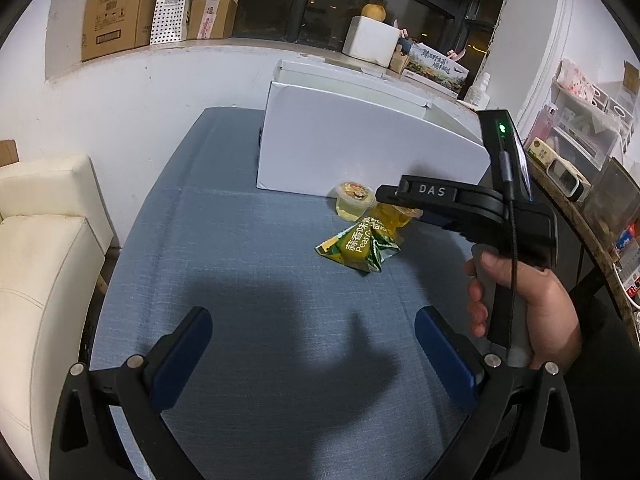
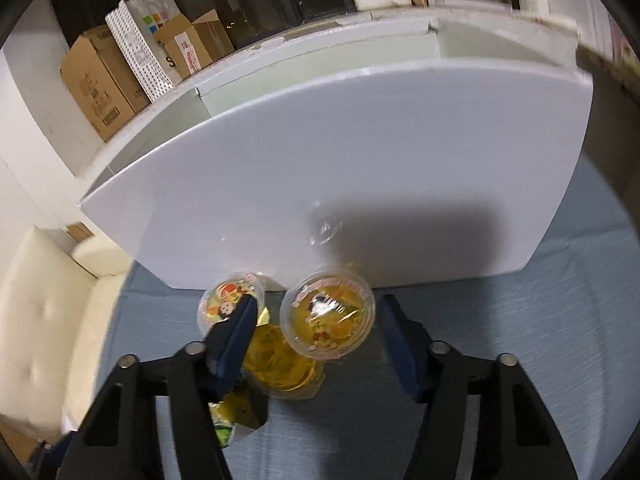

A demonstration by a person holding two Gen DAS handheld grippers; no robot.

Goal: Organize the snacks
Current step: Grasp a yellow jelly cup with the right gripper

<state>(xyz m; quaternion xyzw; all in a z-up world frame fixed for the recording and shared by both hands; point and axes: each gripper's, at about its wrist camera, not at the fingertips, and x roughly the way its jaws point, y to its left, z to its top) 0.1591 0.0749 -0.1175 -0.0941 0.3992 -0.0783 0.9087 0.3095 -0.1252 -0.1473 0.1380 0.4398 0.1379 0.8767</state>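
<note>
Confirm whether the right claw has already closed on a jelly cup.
No: the right claw is open, its fingers either side of the jelly cup, not touching it.

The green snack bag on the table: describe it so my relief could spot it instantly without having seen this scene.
Start at the big white box on the blue tablecloth. In front of its near face, toward the right, sits a small cluster of snacks. The green snack bag is the nearest of them, a crumpled foil pouch with white lettering, unlike the round clear jelly cups behind it.
</note>
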